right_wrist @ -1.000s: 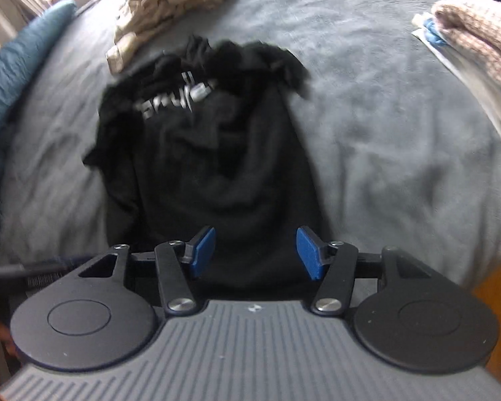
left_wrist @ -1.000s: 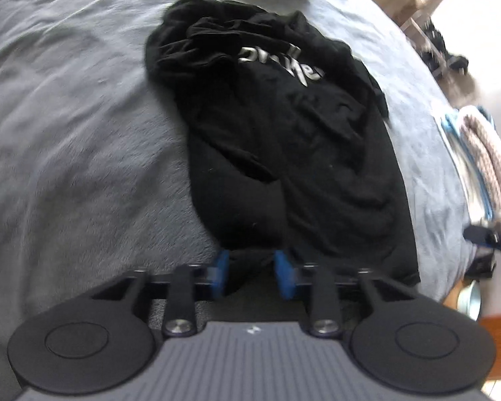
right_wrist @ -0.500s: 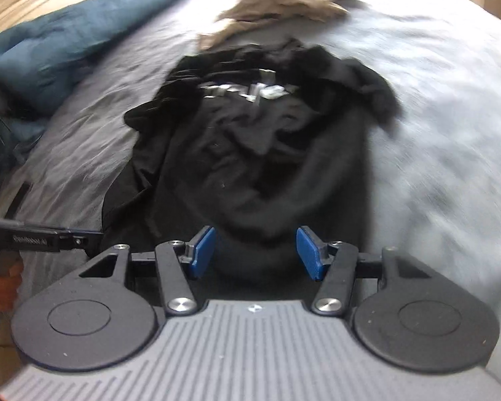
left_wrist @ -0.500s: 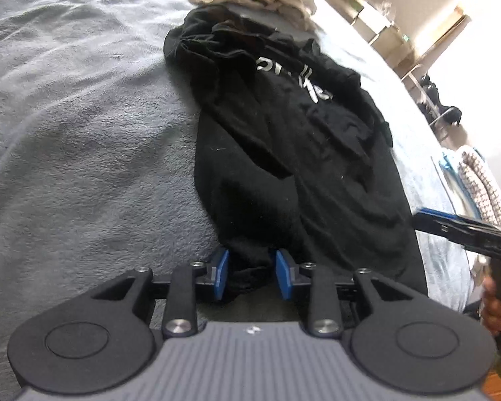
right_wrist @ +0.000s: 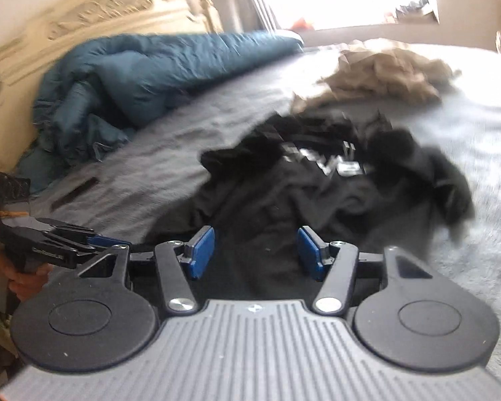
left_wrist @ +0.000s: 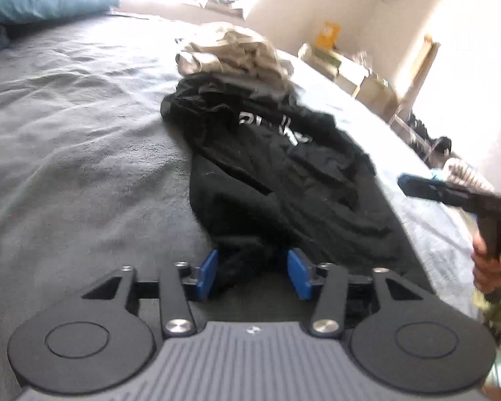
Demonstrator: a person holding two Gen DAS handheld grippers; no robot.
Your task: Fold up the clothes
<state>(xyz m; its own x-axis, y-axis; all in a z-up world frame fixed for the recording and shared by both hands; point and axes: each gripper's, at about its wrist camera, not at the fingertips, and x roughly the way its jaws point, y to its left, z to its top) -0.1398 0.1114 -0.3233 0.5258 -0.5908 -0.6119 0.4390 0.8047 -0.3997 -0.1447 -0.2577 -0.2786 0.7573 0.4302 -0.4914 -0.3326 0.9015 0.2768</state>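
Note:
A crumpled black T-shirt (left_wrist: 284, 173) with white lettering lies on the grey blanket (left_wrist: 66, 133), its hem nearest me. My left gripper (left_wrist: 253, 274) sits at the hem's left corner. Its jaws are opening, and a bunched fold of black cloth stands between the blue pads (left_wrist: 206, 274) with a gap on the right side. My right gripper (right_wrist: 255, 250) hangs open low over the other end of the T-shirt (right_wrist: 284, 200), with cloth lying under and between its pads. Each gripper shows at the edge of the other's view, held by a hand.
A loose beige garment pile (left_wrist: 237, 53) lies just beyond the shirt. A rumpled blue duvet (right_wrist: 143, 77) is heaped against the cream headboard (right_wrist: 83, 16). A folded stack (left_wrist: 464, 173) sits at the bed's right edge, with shelves and clutter past it.
My left jaws have spread apart from a close grip on the hem fold, and that hand has come lower and tilted up. The right gripper has rolled and sunk toward the shirt.

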